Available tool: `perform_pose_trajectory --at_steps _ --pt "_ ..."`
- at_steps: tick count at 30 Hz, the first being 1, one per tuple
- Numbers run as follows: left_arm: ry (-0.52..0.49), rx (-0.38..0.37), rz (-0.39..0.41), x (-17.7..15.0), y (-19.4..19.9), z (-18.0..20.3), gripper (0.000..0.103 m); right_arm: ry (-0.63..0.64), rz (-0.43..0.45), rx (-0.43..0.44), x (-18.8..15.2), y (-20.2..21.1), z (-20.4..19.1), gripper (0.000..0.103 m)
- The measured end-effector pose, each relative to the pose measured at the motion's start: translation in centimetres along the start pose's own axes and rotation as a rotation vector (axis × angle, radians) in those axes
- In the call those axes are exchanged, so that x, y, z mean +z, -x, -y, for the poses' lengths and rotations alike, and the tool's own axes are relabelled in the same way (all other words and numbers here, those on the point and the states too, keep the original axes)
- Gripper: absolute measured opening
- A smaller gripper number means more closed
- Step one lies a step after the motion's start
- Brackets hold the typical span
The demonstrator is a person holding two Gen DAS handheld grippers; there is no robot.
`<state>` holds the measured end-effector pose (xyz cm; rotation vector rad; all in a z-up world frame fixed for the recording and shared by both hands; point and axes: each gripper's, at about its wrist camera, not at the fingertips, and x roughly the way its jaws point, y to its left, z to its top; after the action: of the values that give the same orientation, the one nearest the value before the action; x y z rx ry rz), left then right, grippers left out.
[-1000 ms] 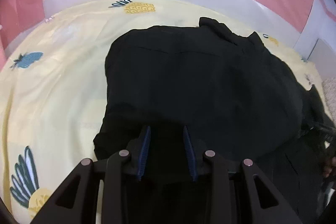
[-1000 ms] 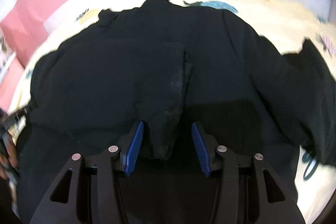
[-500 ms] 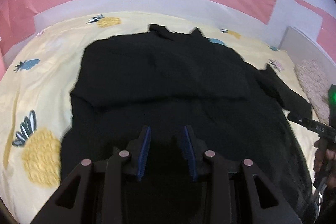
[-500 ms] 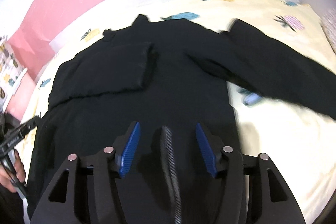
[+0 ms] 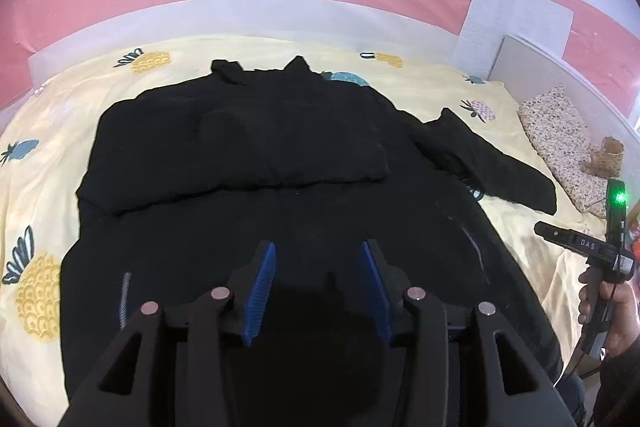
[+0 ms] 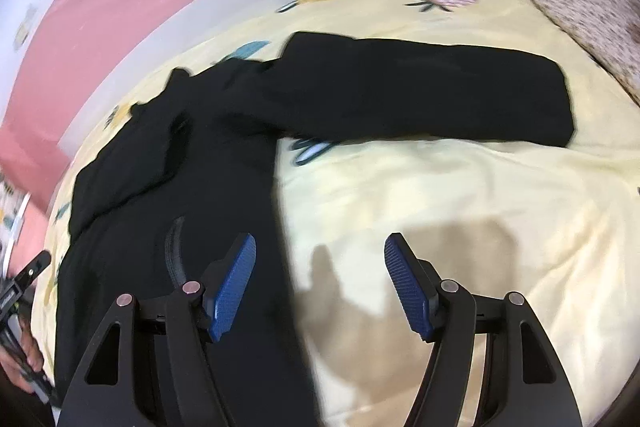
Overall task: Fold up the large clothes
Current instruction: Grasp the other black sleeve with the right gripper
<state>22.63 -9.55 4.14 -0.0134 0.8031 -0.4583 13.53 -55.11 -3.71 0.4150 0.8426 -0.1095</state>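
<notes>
Both the left tool (image 5: 318, 287) and right tool (image 6: 320, 285) gape empty above the black coat (image 5: 280, 163), its hem cut off.

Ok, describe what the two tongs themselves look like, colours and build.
Both match: the left tongs and right tongs have black angular linkage arms with triangular cut-outs, silver round pivot pins, and blue ribbed pads on the fingers. Seen from the left wrist, the right unit's black handle reads "DAS", with a green light above and a trailing cable.
</notes>
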Motion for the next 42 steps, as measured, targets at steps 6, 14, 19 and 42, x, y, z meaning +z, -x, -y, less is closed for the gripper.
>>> perform_pose_trajectory --at_steps 6,14,19,42 --pt "-0.026 -0.014 0.000 1.0 -1.4 2.0 0.047 -0.049 0.013 -0.044 0.8 -0.1 3.3 0.067" --pt "-0.058 -0.026 0.003 1.9 -2.7 3.5 0.047 -0.170 0.040 -0.066 2.2 -0.6 8.4 0.067" --pt "-0.052 -0.019 -0.002 2.2 -3.3 3.2 0.047 -0.284 0.056 -0.067 3.2 -1.1 12.1 0.067" --pt "-0.024 0.015 -0.038 2.3 -5.9 0.7 0.047 -0.560 0.174 -0.118 7.3 -4.8 19.3 0.040"
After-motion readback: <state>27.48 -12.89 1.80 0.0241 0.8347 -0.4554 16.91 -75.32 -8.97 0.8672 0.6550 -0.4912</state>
